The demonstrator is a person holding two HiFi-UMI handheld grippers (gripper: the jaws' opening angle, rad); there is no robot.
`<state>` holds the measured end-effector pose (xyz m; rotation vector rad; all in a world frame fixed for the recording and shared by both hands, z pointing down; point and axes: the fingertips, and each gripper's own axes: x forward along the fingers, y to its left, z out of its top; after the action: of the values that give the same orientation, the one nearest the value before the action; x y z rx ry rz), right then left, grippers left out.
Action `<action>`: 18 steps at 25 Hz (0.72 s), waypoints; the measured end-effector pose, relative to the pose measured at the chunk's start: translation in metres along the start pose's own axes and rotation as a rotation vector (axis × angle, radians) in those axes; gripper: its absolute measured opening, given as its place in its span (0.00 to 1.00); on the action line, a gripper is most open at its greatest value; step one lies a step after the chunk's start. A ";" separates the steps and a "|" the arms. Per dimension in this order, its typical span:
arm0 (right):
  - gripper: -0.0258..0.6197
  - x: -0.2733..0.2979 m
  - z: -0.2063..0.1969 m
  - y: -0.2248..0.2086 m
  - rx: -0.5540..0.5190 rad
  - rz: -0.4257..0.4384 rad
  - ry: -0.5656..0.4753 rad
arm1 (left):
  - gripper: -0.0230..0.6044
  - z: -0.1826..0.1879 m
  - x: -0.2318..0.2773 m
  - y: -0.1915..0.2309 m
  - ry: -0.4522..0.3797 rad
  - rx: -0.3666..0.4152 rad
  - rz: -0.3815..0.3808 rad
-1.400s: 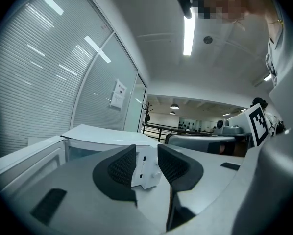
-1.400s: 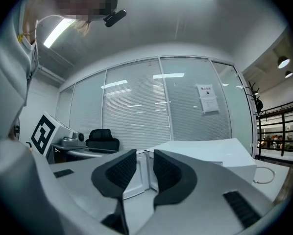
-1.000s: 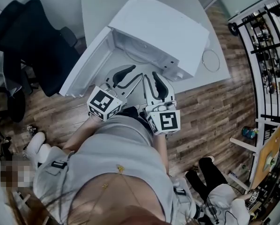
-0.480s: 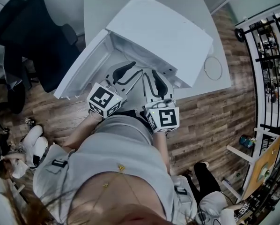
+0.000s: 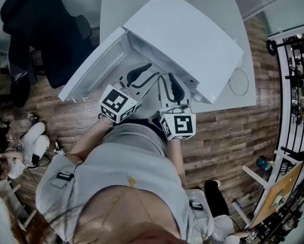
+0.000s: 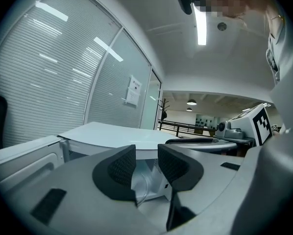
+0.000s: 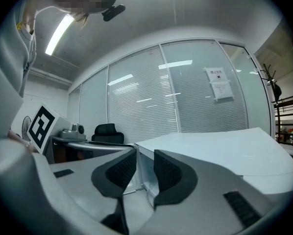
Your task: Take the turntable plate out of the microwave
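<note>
A white microwave (image 5: 185, 39) stands on a grey table (image 5: 116, 4) with its door (image 5: 91, 67) swung open to the left. Both grippers sit side by side at the mouth of the cavity. My left gripper (image 5: 153, 71) (image 6: 146, 158) is open, and through its gap shows a thin curved glass rim, the turntable plate (image 6: 140, 190), lying inside the oven. My right gripper (image 5: 165, 78) (image 7: 145, 163) is open too, and the same plate rim (image 7: 147, 192) shows beyond its jaws. No pad presses on the glass. In the head view the plate is hidden.
A black office chair (image 5: 35, 29) stands left of the table. A loop of cable (image 5: 239, 83) lies on the table right of the microwave. One person crouches on the wooden floor at the left (image 5: 20, 151), another sits at the lower right (image 5: 218, 212). Racks (image 5: 294, 75) line the right side.
Both grippers have moved forward and a little lower, closer to the microwave's open cavity. Their jaw gaps look the same as before.
</note>
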<state>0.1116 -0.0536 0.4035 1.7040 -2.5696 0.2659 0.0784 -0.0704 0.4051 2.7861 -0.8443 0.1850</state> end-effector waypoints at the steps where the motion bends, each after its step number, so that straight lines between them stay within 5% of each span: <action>1: 0.22 0.002 -0.003 -0.001 0.003 -0.006 0.006 | 0.26 -0.002 0.001 0.002 0.005 0.002 -0.001; 18: 0.23 0.029 -0.058 -0.020 0.044 -0.134 0.128 | 0.26 -0.052 0.025 0.033 0.107 -0.006 -0.031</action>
<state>0.1158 -0.0780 0.4667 1.8006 -2.3653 0.4140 0.0773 -0.0976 0.4655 2.7539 -0.7746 0.3223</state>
